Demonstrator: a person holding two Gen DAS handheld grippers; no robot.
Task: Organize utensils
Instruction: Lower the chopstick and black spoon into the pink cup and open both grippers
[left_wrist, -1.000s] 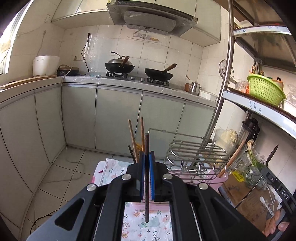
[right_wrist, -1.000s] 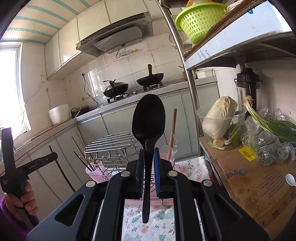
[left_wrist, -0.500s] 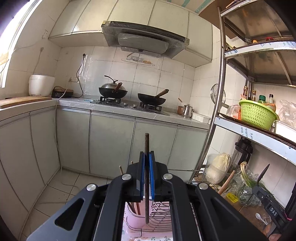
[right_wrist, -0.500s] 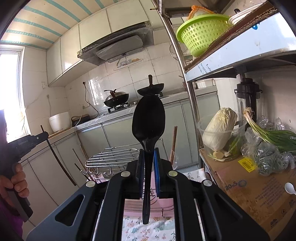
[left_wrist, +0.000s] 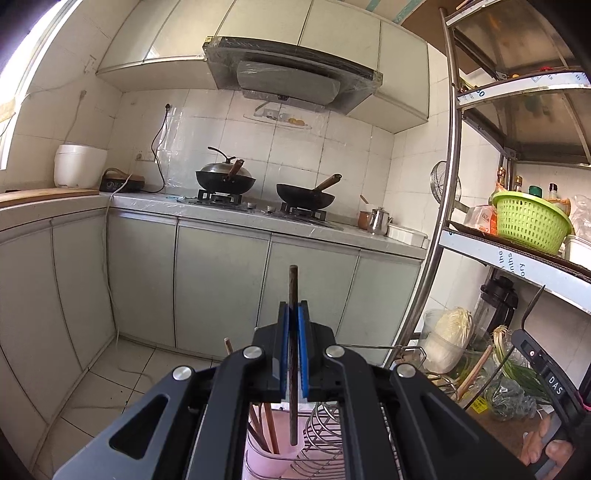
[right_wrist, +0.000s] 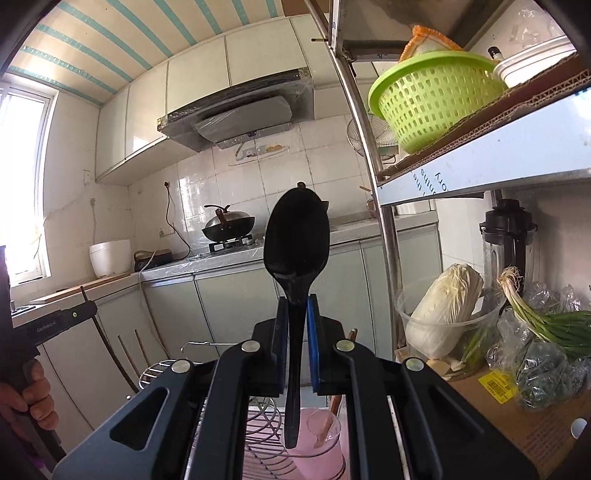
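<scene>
The left claw (left_wrist: 293, 354) is clamped on a dark chopstick (left_wrist: 293, 291), which stands upright between the blue pads; its top end sticks up above the claw and its lower end hangs below, over a pink holder (left_wrist: 264, 458). Several wooden chopsticks (left_wrist: 267, 424) already lean inside that holder, and a wire rack (left_wrist: 321, 443) sits just beside it on the right.

The right claw (right_wrist: 296, 332) grips a black spoon (right_wrist: 296, 236) by its handle, with the bowl of the spoon upright above the pads and the handle's tip hanging down over a pink cup (right_wrist: 321, 439). A wooden stick leans in that cup. The wire rack (right_wrist: 258, 428) lies to the left of the cup.

From the right-hand camera, a hand (right_wrist: 33, 398) shows at the left edge wrapped around the other tool's grip; from the left-hand camera, fingers (left_wrist: 546, 443) show low on the right.

Beyond, two woks (left_wrist: 225, 179) sit on the stove. A metal shelf (left_wrist: 517, 258) on the right carries a green basket (left_wrist: 530, 221), and a cabbage (right_wrist: 447, 306) in a clear bowl sits below it beside green onions (right_wrist: 543, 321).
</scene>
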